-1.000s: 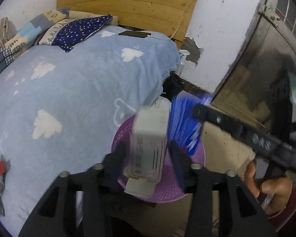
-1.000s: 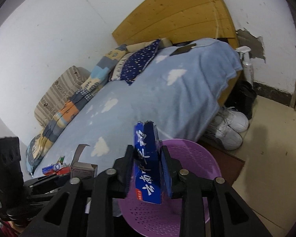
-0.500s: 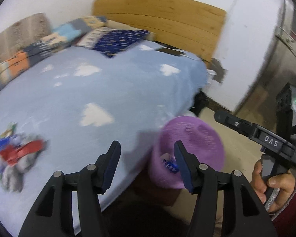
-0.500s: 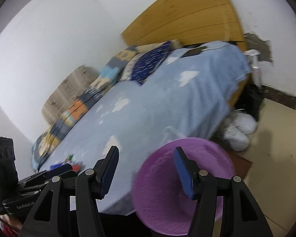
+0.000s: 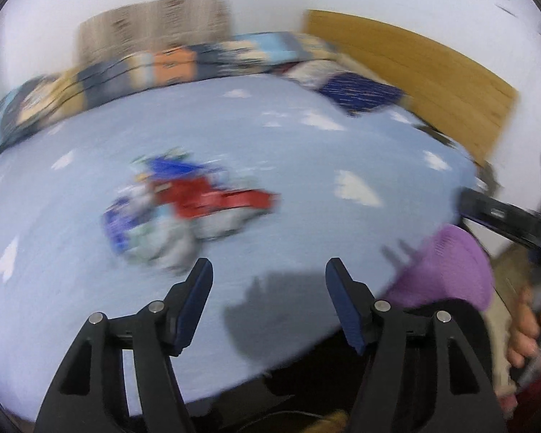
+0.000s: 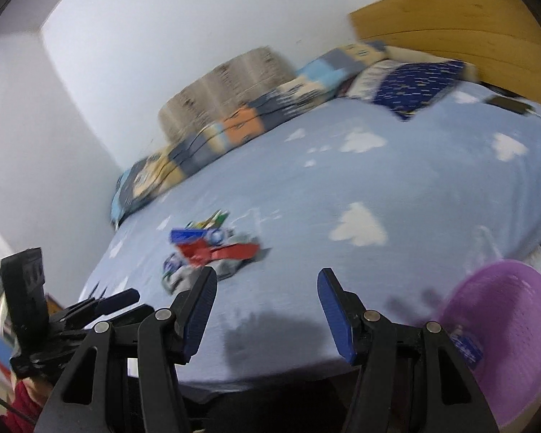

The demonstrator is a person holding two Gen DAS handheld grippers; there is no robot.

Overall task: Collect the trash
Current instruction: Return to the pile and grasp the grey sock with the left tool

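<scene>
A blurred pile of trash (image 5: 184, 205), red, blue and white wrappers and boxes, lies on the light blue bed cover (image 5: 306, 187). It also shows in the right wrist view (image 6: 212, 252). My left gripper (image 5: 268, 278) is open and empty, just in front of the pile and to its right. My right gripper (image 6: 267, 285) is open and empty over the bed's near edge, right of the pile. A purple basket (image 6: 505, 324) stands beside the bed at the right with a blue box (image 6: 467, 350) inside; it shows in the left wrist view (image 5: 454, 270) too.
A wooden headboard (image 6: 451, 25) and pillows (image 6: 411, 83) are at the far right. A folded patchwork quilt (image 5: 169, 68) lies along the wall. A dark phone (image 6: 508, 104) lies near the pillows. The left gripper's body (image 6: 54, 317) shows at the lower left.
Both grippers let their boxes go into the purple basket and opened. They then swung left from the basket toward the trash pile on the bed.
</scene>
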